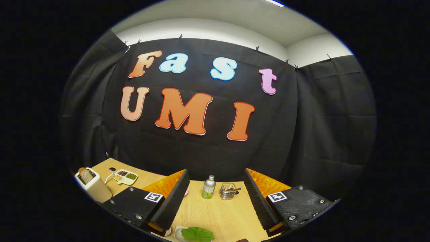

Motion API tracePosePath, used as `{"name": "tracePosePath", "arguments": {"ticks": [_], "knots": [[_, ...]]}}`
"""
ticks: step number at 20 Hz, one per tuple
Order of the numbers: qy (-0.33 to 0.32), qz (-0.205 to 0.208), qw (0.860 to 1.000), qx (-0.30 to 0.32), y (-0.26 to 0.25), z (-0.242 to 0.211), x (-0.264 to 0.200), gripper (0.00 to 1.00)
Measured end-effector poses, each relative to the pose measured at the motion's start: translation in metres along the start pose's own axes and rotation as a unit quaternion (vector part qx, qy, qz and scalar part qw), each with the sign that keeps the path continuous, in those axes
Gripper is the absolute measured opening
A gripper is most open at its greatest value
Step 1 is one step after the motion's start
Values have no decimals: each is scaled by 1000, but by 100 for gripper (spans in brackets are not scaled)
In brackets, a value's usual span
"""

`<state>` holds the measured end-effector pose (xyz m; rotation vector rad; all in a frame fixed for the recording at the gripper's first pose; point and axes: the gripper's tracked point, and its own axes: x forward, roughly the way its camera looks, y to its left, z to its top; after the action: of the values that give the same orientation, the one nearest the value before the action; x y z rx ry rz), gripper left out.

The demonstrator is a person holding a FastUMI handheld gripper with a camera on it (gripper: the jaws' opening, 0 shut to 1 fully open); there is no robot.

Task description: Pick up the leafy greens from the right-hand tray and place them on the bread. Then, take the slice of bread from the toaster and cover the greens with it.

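Gripper [215, 205] held level, fingers [173, 201] spread wide apart, nothing between them

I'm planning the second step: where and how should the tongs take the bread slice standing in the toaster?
Grip the slice of bread by its top, which sticks up out of the white toaster. Come from above, one finger on each flat face. The tongs are open, over the leafy greens.

1. A light wooden table [215, 211] carries everything.
2. A white toaster [95, 188] stands at its left, beside a divided dish [126, 176].
3. A small bottle [209, 187] and glass jar [228, 191] stand beyond the fingers.
4. A white tray [178, 233] lies nearest.
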<state>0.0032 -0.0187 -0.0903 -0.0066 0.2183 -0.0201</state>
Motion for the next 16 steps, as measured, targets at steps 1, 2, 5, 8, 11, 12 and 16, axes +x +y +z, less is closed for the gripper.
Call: {"name": "tracePosePath", "arguments": {"ticks": [1,2,5,8,11,12,16], "knots": [[18,4,1000,2,0,-13,2,97],[34,6,999,4,3,-25,4,97],[97,15,995,1,10,-73,12,97],[172,31,985,6,27,-125,13,93],[227,47,973,12,40,-166,10,93],[245,54,968,11,44,-180,8,92],[341,74,937,-8,53,-255,-4,92]]}}
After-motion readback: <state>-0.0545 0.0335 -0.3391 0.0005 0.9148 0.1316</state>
